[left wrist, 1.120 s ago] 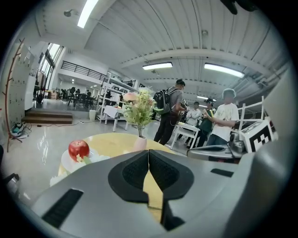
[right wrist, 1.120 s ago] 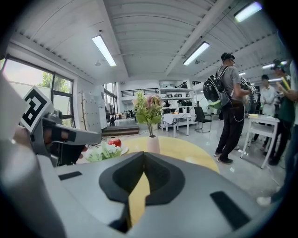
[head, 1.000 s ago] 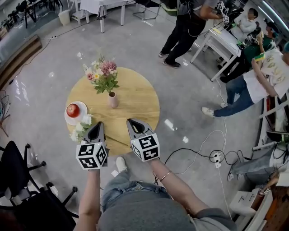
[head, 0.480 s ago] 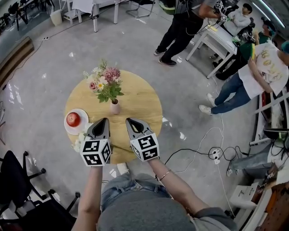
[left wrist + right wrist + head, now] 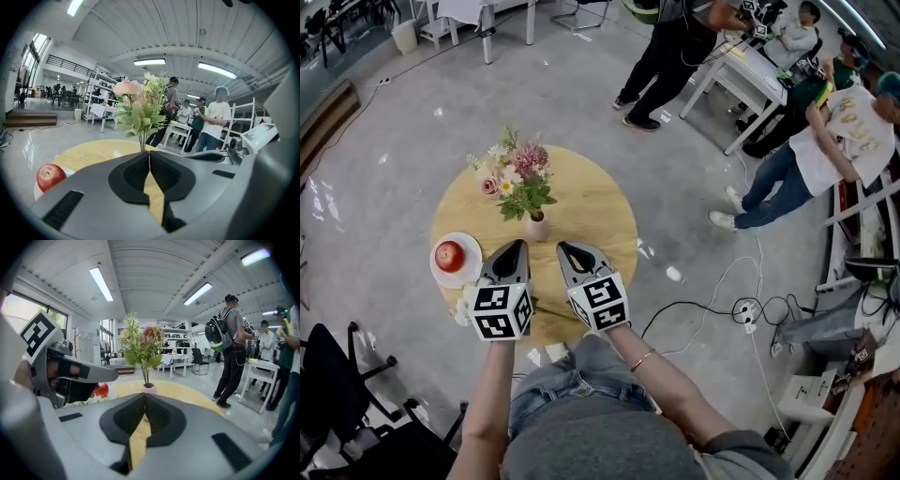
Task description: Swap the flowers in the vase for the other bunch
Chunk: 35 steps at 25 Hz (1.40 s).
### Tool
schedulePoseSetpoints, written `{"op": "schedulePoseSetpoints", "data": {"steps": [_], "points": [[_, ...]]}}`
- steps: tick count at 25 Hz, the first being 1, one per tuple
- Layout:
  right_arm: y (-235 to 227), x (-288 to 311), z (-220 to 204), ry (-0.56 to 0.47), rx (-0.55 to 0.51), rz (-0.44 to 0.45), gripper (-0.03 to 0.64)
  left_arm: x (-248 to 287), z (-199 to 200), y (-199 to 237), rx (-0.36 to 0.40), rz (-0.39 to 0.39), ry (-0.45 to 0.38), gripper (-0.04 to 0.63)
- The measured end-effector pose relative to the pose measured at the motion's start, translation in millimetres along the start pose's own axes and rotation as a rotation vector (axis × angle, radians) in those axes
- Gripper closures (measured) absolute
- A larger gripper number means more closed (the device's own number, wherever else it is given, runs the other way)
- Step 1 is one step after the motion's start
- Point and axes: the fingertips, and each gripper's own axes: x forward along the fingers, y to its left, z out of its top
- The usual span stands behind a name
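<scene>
Both grippers hovering over the tabletop's (image 5: 595,202) near edge

Left gripper (image 5: 517,247) and right gripper (image 5: 563,249) sit side by side, tilted slightly down, jaws pressed together, empty. Vase (image 5: 537,227) with flowers (image 5: 514,174) stands mid-tabletop; other bunch (image 5: 467,296) lies near-left.

Head cam: up high, pointing steeply down at round worktop (image 5: 591,202), whole top in frame. Left gripper (image 5: 149,153) cam: low, just above worktop, looks along own jaws at flowers (image 5: 140,105), pretty close. Right gripper (image 5: 144,395) cam: same low angle, same direction, catches left gripper at its left edge. All three share flowers and worktop.
</scene>
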Motion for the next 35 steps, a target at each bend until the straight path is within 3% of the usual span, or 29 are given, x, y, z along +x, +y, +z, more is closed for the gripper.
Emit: {"op": "schedulePoseSetpoints", "data": {"steps": [12,21,28,35], "points": [[-5,32,-3,0.035,-0.027,0.113,0.596,21,3,13,-0.050,0.066,0.008,0.574],[-4,57,-7,0.064,-0.093,0.244,0.428,25,-3,25,-0.112,0.162,0.014,0.572],[-3,71,0,0.051,-0.199,0.308,0.389,18,-1,32,-0.143,0.267,-0.008,0.557],[-7,77,-1,0.048,-0.263,0.384,0.360,26,-2,17,-0.209,0.272,0.000,0.472]]}}
